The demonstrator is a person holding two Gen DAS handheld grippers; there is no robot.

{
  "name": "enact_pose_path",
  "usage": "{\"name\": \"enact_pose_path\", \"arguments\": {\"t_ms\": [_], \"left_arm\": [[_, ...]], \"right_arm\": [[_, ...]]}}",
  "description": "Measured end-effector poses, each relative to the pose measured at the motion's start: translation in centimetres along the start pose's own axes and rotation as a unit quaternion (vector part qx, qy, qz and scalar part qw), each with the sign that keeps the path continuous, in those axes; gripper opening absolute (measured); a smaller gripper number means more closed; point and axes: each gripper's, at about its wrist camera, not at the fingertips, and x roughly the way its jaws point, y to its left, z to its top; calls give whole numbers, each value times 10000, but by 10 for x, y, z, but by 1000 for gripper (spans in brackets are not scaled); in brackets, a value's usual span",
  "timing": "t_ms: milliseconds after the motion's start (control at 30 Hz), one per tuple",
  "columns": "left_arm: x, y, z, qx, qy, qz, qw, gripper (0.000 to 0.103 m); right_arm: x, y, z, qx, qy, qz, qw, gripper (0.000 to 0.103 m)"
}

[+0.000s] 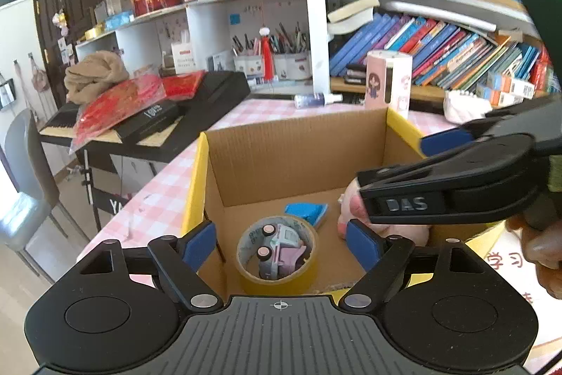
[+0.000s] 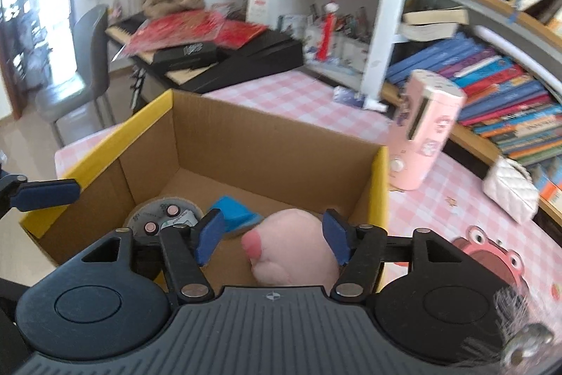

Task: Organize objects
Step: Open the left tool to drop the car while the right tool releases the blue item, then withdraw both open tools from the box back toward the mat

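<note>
An open cardboard box (image 1: 298, 146) with yellow outer sides sits on the pink checked table. Inside lie a yellow tape roll (image 1: 277, 273) with a small pink toy car (image 1: 281, 250) in its hole, a blue sponge (image 1: 306, 213) and a pink plush toy (image 2: 298, 248). My left gripper (image 1: 281, 243) is open and empty above the tape roll. My right gripper (image 2: 272, 239) is open above the plush toy, its pads either side of it and apart from it. The right gripper also shows in the left wrist view (image 1: 439, 178) over the plush (image 1: 351, 202).
A pink cylindrical gadget (image 2: 421, 136) stands right of the box, with a white quilted purse (image 2: 511, 192) and a frog picture (image 2: 491, 255) on the table. Bookshelves (image 1: 439, 51) line the back. A keyboard piled with red items (image 1: 140, 111) and a grey chair (image 2: 80, 58) stand left.
</note>
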Motion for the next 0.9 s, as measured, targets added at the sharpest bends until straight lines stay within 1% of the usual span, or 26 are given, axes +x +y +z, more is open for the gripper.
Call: {"name": "enact_pose_path", "arguments": {"t_ms": [267, 433, 633, 900], "left_arm": [[-28, 6, -10, -65, -198, -65, 9998, 85], [-45, 13, -23, -145, -223, -37, 9996, 87], [-65, 19, -41, -209, -96, -34, 9997, 88], [-87, 21, -66, -206, 139, -90, 9997, 89]], "right_arm": [[-53, -4, -21, 543, -464, -590, 9957, 68], [-83, -2, -43, 847, -650, -898, 9902, 72], [-107, 6, -73, 1102, -542, -1149, 9858, 73], [-129, 37, -108, 972, -232, -1333, 9860, 79]]}}
